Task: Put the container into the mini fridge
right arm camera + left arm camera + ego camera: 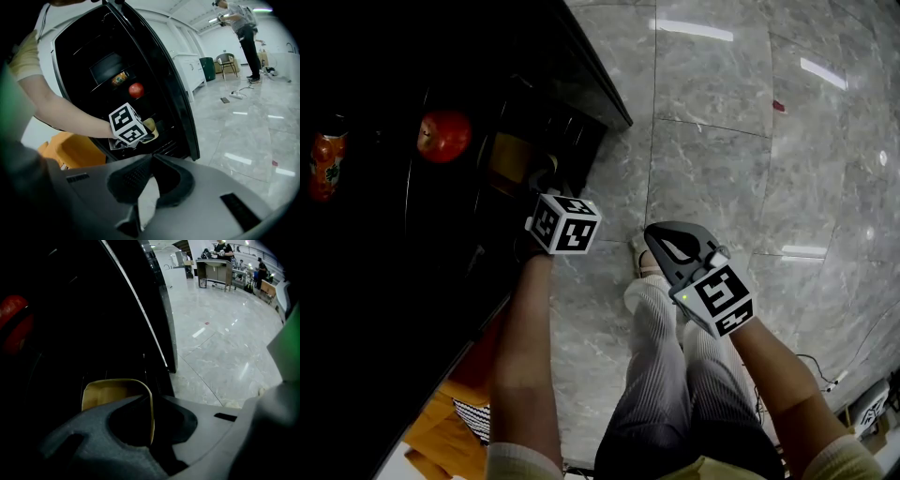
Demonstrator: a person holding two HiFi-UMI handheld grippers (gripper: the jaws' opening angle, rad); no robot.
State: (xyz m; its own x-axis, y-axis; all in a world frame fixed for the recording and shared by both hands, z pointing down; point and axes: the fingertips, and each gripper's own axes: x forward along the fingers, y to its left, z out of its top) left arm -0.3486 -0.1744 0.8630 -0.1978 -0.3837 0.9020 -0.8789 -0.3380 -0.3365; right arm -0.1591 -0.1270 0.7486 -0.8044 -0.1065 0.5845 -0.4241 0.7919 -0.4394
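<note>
The left gripper (151, 401) is clamped on the thin wall of a tan container (112, 392), held inside the dark mini fridge (79, 47) just past its open door (178, 93). It sits low in the cabinet, below a red round fruit (136, 89) and an orange bottle (120, 78). Whether it rests on a shelf cannot be told. The right gripper (151, 157) hangs well back over the grey marble floor (722, 141) – jaw tips pressed together, nothing between them.
</note>
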